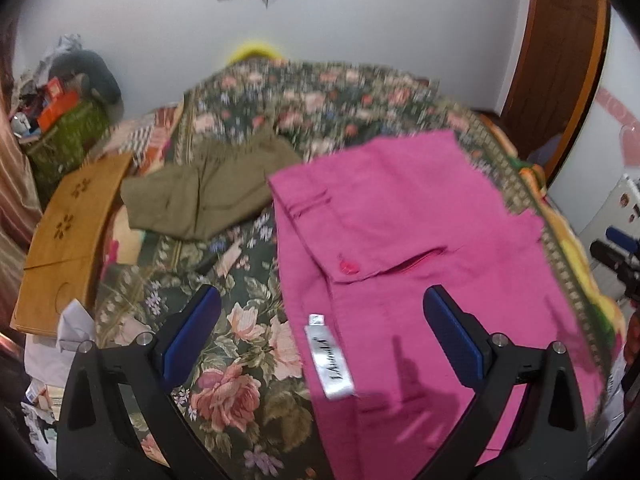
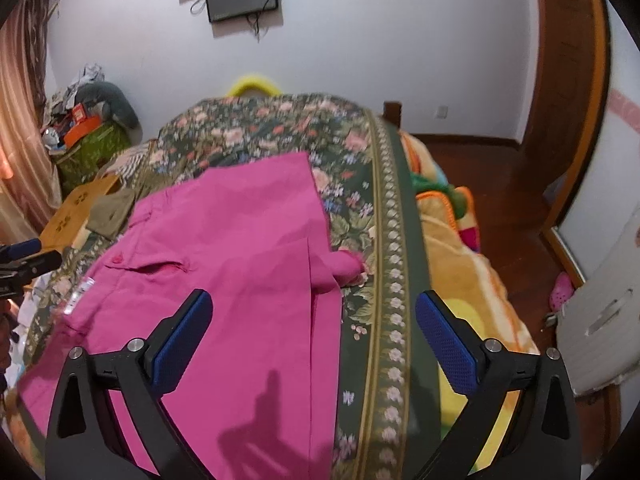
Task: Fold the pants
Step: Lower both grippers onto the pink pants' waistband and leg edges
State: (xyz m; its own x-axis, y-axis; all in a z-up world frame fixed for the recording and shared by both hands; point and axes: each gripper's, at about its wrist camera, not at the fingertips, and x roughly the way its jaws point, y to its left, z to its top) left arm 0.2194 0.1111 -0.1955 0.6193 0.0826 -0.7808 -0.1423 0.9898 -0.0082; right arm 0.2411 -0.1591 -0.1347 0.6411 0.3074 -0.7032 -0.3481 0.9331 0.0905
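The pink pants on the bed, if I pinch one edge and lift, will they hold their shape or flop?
The pink pants will probably flop: the cloth lies flat with soft creases on the bedspread. They look light, so one open gripper, left gripper or right gripper, could likely lift an edge, dragging the rest.

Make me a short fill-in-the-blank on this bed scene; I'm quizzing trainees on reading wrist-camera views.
1. The pants spread on the floral bedspread are ____ in colour.
2. The folded olive garment lies beside a ____ lap tray with flower cut-outs.
3. Both the left gripper and the right gripper are ____, with nothing between their blue pads.
4. A white ____ bearing dark lettering lies on the pants' waist.

Missing words: pink; wooden; open; label
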